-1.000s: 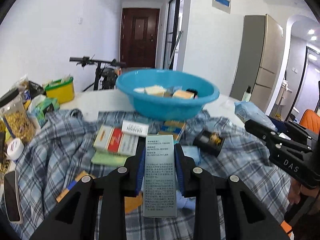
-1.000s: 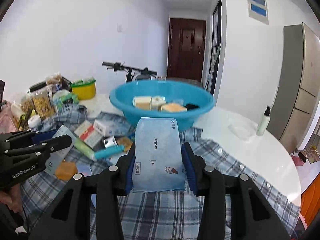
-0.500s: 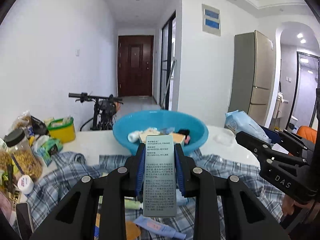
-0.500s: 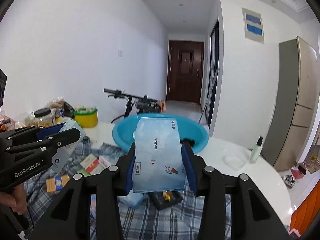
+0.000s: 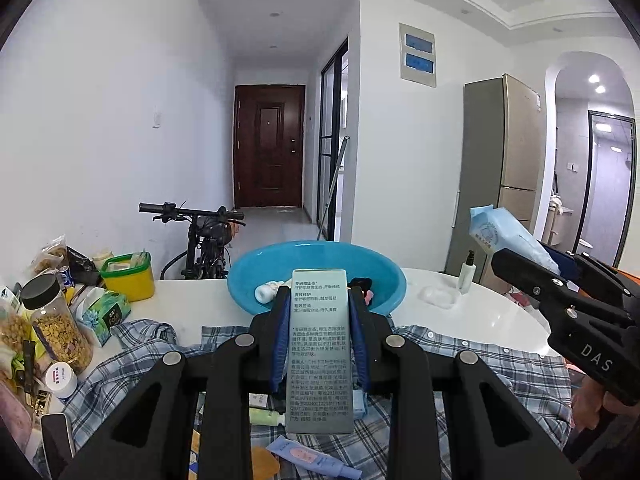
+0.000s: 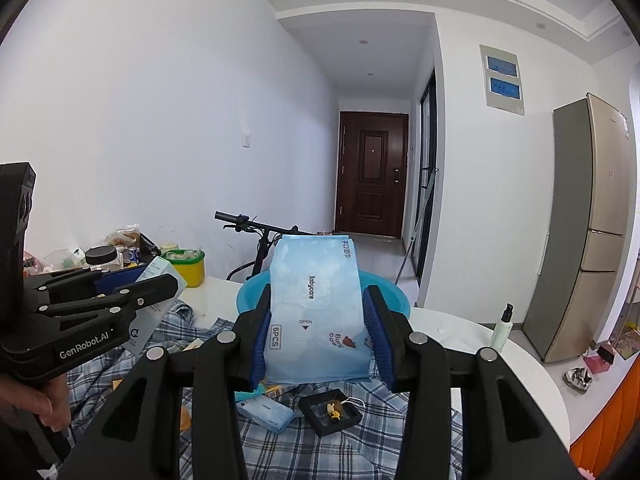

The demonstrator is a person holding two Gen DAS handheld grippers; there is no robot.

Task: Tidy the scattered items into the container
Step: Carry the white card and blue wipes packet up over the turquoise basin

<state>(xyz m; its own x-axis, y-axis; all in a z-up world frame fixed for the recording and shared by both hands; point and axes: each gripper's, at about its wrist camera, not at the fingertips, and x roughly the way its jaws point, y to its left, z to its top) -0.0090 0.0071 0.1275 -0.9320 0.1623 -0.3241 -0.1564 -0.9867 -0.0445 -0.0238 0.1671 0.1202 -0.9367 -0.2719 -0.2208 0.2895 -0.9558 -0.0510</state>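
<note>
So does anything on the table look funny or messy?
Yes. A plaid shirt lies crumpled over the white table like a cloth, with a small tube and a black box scattered on it instead of in the blue basin.

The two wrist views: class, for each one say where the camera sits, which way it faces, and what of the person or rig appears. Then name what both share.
Left wrist: sits behind the left gripper, faces the blue basin; jaws clamp a grey-green box; right gripper at right.
Right wrist: behind the right gripper, facing the hallway door; jaws clamp a blue wipes pack; left gripper and a hand at left.
Shared: basin, plaid cloth, bicycle, door.
</note>
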